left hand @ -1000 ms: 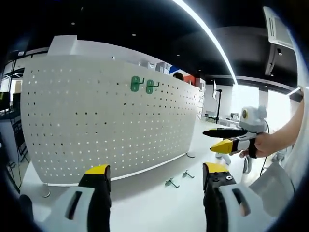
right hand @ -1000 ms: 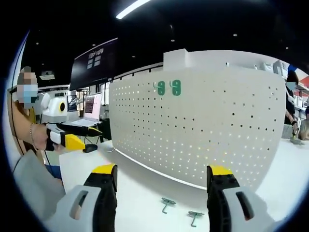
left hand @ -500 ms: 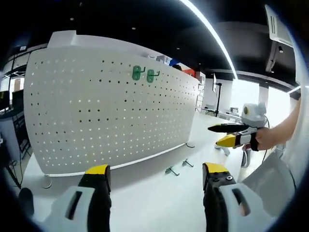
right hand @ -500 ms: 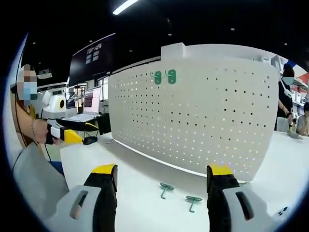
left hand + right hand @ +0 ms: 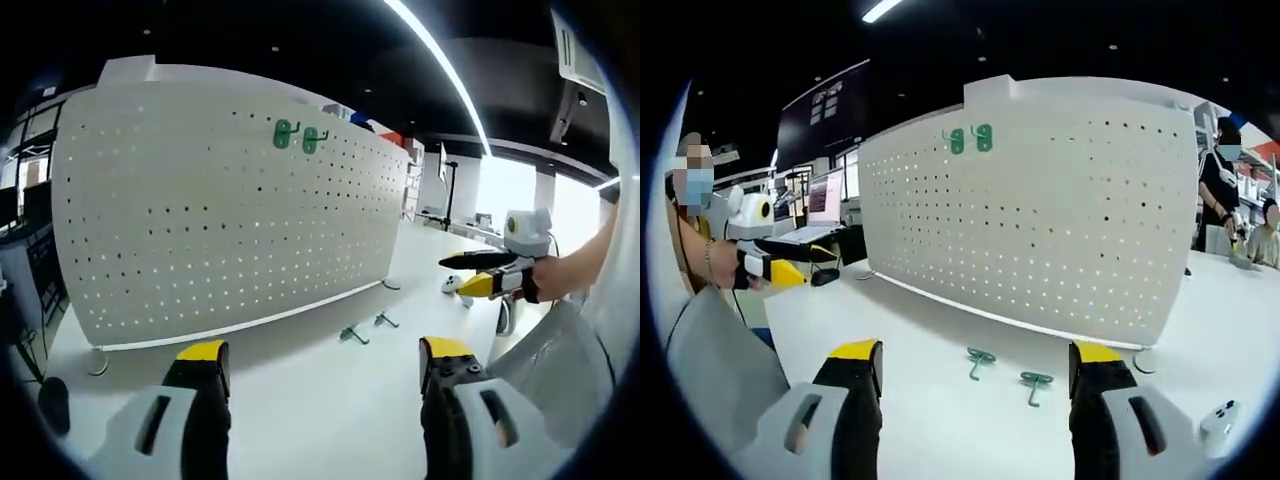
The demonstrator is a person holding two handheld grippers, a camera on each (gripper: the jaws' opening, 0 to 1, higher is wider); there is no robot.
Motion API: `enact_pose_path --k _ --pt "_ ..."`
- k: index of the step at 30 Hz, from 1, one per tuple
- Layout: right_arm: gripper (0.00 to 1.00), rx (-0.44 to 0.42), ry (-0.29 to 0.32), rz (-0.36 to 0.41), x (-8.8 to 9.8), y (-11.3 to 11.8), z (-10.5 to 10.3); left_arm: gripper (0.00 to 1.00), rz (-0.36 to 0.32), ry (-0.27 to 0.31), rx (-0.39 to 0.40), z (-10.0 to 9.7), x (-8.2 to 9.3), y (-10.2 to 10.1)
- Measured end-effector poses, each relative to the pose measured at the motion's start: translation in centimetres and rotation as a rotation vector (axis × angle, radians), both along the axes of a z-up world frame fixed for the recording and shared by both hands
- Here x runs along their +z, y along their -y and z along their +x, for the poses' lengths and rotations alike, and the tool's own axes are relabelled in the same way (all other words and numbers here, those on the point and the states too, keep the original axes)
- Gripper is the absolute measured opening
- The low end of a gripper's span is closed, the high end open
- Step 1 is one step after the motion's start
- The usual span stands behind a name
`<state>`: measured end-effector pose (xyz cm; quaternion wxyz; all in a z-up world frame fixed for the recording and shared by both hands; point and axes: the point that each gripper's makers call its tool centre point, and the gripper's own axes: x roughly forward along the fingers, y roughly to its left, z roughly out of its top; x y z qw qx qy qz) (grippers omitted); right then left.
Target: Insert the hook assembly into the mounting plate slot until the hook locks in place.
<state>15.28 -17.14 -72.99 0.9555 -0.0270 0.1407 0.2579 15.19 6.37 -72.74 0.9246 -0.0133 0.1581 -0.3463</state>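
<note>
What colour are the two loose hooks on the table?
Green hooks; clearest in the right gripper view.

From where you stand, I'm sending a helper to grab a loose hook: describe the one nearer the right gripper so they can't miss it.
Find the white pegboard standing on the white table. Two green hooks lie flat before its base; take the hook closest to the right gripper, not its neighbour beside it.

Both cameras now sit farther back from the pegboard [image 5: 220,200] than a second ago, so more bare worktop [image 5: 940,400] opens between the jaws and the two loose hooks [image 5: 981,358]. In the left gripper view the right gripper [image 5: 470,275] shows smaller and lower. In the right gripper view the left gripper [image 5: 805,262] lies closer to the picture's left side.
</note>
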Motion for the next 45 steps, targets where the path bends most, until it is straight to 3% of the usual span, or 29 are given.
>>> enact_pose_path --k 13,22,26,31,34,45 --pt "0.74 -0.008 -0.029 -0.003 -1.0 0.7 -1.0 0.79 0.022 -0.036 -0.005 -1.3 -1.4 -0.5" --pt "0.74 -0.013 -0.034 -0.001 -1.1 0.7 -1.1 0.79 0.024 -0.033 -0.015 -1.1 -1.3 -0.3" --pt "0.74 -0.013 -0.037 -0.002 -1.2 0.7 -1.2 0.79 0.022 -0.013 -0.033 -0.9 -0.1 0.2" --pt "0.74 -0.015 -0.041 -0.005 -1.4 0.8 -1.2 0.79 0.059 0.009 -0.098 -0.2 0.7 1.8" --pt "0.73 -0.013 -0.05 -0.018 -1.7 0.8 -1.3 0.8 0.088 0.021 -0.185 0.1 1.0 3.2" --pt "0.73 0.008 -0.06 -0.041 -2.0 0.2 -1.4 0.79 0.197 0.012 -0.362 1.3 0.6 6.6"
